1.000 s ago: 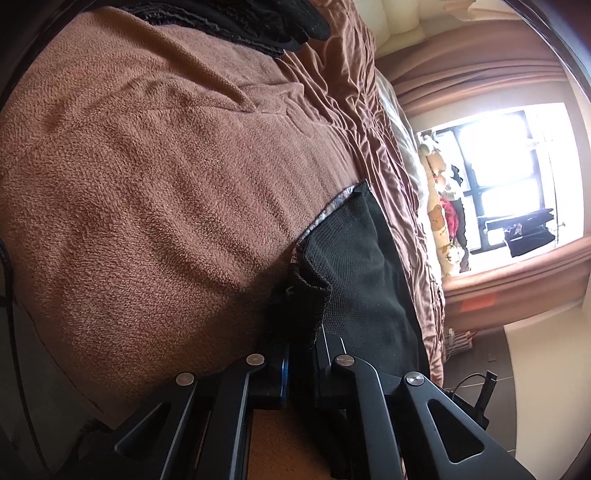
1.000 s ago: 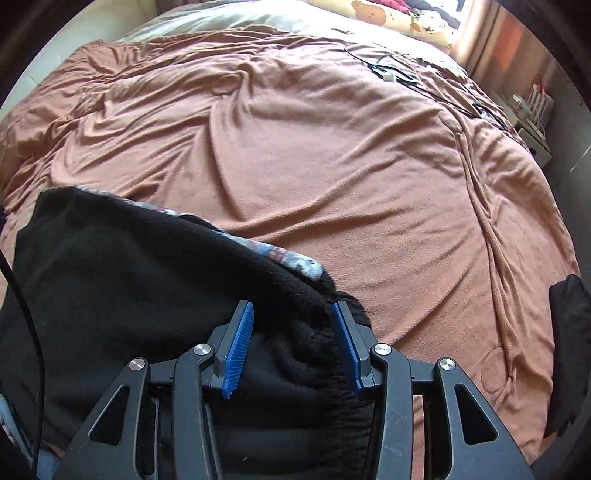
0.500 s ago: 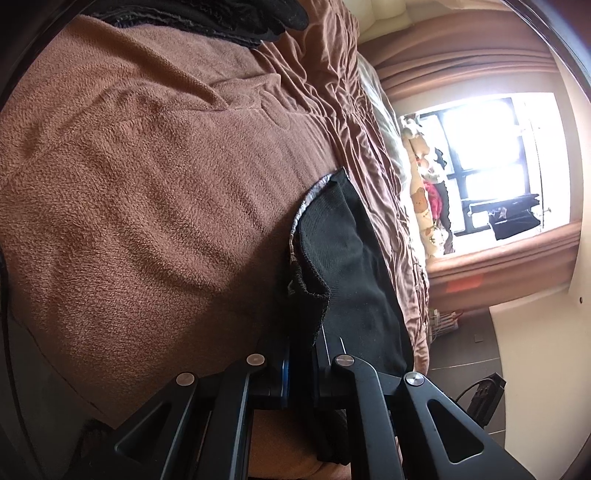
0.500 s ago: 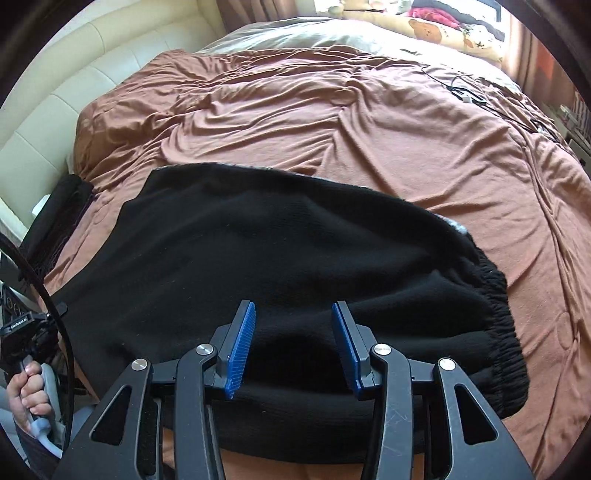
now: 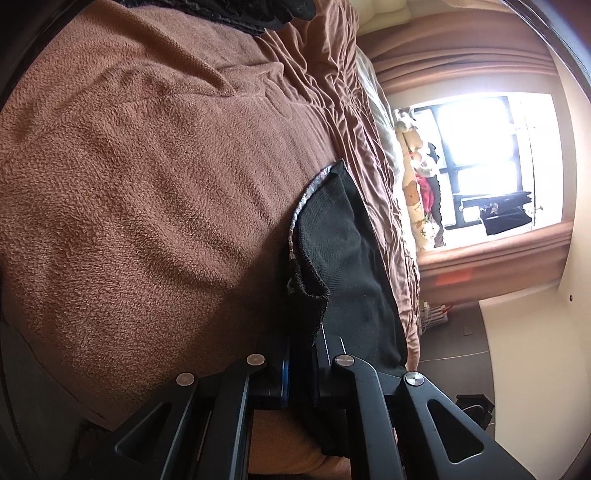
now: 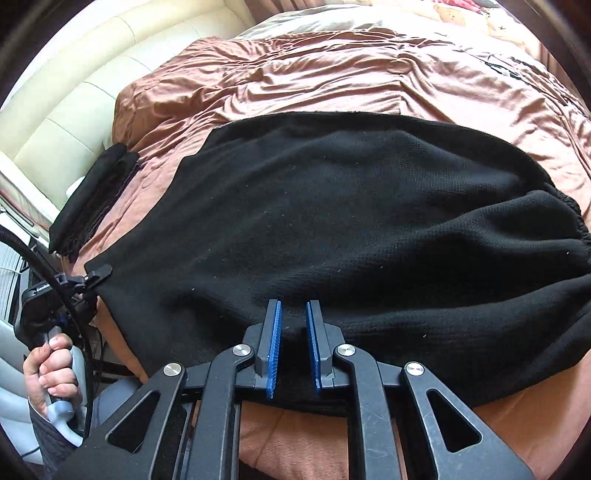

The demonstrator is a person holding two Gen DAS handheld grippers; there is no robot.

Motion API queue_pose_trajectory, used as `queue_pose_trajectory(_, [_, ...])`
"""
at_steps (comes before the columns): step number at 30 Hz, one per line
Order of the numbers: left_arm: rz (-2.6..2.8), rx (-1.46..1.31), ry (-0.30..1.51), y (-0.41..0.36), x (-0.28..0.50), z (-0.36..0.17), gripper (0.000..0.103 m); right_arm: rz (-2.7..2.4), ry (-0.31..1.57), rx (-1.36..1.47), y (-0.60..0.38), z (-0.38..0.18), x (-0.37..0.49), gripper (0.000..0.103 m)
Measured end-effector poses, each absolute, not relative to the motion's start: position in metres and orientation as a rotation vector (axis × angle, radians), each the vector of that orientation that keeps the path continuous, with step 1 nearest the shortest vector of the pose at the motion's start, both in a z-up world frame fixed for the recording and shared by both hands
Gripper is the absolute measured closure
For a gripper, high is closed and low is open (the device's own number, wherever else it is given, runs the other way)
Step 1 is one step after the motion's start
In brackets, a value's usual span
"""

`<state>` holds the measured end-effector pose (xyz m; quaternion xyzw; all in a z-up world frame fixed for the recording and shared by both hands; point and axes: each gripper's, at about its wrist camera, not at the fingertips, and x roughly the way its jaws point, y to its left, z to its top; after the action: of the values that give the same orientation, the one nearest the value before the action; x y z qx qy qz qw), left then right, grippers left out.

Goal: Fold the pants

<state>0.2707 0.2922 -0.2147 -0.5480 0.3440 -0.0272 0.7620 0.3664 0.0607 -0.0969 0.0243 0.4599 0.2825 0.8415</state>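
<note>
In the left wrist view, the left gripper [image 5: 301, 354] points slightly downward along the bed, and the picture is rolled on its side, so the window [image 5: 491, 162] stands at the right. Its jaws are closed tight on a corner of the black pants [image 5: 343, 258]; the cloth bunches between the pads and goes away from them as a narrow strip over the brown blanket [image 5: 147, 166]. A grey patterned lining shows at the far edge of the strip. A dark folded garment [image 5: 236, 11] lies at the top edge. Beside the window are stuffed toys [image 5: 413, 184] and the curtain [image 5: 461, 51].

In the right wrist view, the right gripper [image 6: 293, 332] is tilted steeply down over the near edge of the pants [image 6: 351, 206]. Its jaws are closing, the blue pads [image 6: 274, 343] are near to each other, and a gap is visible between them; the cloth lies under them, but I cannot tell if it is pinched. Only this view shows the whole pants, spread flat across the blanket [image 6: 295, 77], with the gathered waistband at the right. It shows also the left gripper [image 6: 98, 275] holding the left corner, the person's hand [image 6: 51, 373] around its handle, the dark folded garment [image 6: 92, 199], and the cream headboard [image 6: 74, 103].
</note>
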Motion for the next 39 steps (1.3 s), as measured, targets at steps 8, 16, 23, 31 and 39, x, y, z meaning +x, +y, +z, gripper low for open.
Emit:
queue_pose_trajectory(8, [-0.077, -1.227, 0.752, 0.298, 0.265, -0.225, 0.095, 0.576, 1.050, 0.036, 0.062, -0.129, 0.358, 0.093])
queue_pose_trajectory(16, [-0.080, -1.237, 0.750, 0.299, 0.261, -0.225, 0.095, 0.592, 1.082, 0.033, 0.059, -0.105, 0.355, 0.093])
queue_pose_trajectory(23, [-0.061, -1.246, 0.749, 0.297, 0.254, -0.226, 0.095, 0.561, 1.038, 0.056, 0.057, -0.091, 0.389, 0.093])
queue_pose_trajectory(31, [-0.030, -1.269, 0.746, 0.297, 0.244, -0.230, 0.095, 0.547, 1.082, 0.109, 0.066, -0.118, 0.422, 0.094])
queue_pose_trajectory(39, [0.008, -1.268, 0.757, 0.292, 0.246, -0.228, 0.094, 0.556, 1.075, 0.160, 0.063, -0.125, 0.430, 0.097])
